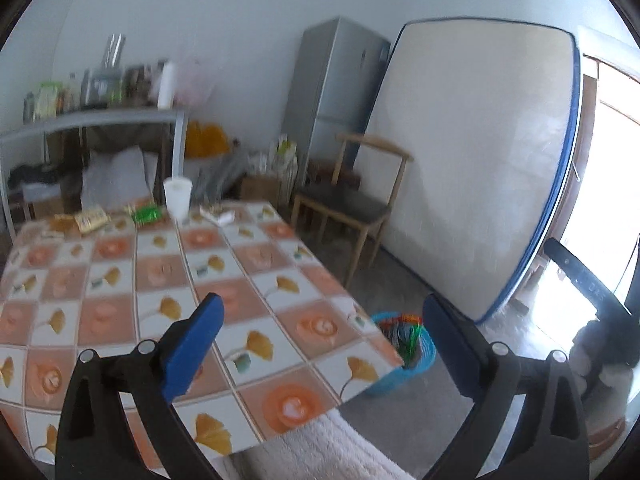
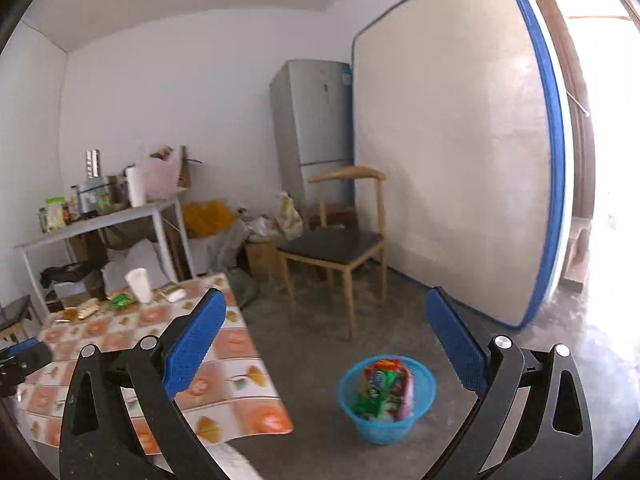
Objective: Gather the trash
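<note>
**Both grippers wide and empty above the table**

Checked tablecloth carried wrappers and a white cup at its far edge, around 11 o'clock. The left gripper and right gripper gaped fully, holding nothing. The blue basket of trash stood on the floor at 5 o'clock.

White walls, grey concrete floor; a mattress (blue-edged) leans beside fridge and wooden chair.
</note>
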The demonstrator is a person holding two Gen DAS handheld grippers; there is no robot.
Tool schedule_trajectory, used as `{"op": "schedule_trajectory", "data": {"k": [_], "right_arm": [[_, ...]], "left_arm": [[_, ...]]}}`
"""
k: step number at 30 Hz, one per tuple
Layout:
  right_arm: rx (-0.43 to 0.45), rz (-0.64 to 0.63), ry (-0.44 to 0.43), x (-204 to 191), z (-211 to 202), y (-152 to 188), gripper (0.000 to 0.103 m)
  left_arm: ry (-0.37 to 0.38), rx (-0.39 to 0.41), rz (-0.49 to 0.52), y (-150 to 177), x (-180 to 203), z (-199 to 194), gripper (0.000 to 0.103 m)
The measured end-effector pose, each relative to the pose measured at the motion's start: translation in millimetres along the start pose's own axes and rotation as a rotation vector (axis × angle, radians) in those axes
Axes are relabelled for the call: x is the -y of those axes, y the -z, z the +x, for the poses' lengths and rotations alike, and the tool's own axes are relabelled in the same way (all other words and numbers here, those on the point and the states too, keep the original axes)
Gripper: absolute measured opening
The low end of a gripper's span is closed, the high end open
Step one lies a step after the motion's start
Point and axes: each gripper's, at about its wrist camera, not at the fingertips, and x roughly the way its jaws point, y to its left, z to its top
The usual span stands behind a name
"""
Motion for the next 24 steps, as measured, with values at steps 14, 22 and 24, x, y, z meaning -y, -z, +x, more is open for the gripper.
{"op": "schedule_trajectory", "data": {"k": [14, 22, 24], "right_arm": [[-0.541, -0.245, 0.087, -72, 57, 98, 0.095], [-0.595, -0.211, 0.101, -75, 61, 108, 0.095], [-0.594, -0.205, 0.111, -75, 63, 111, 0.095]], "left_arm": [[-0.338, -0.350, -0.098, 48, -32, 61, 0.097], [-0.413, -0.346, -0.074, 47, -35, 63, 0.097], [-0.421, -0.345, -0.072, 46, -34, 63, 0.097]]}}
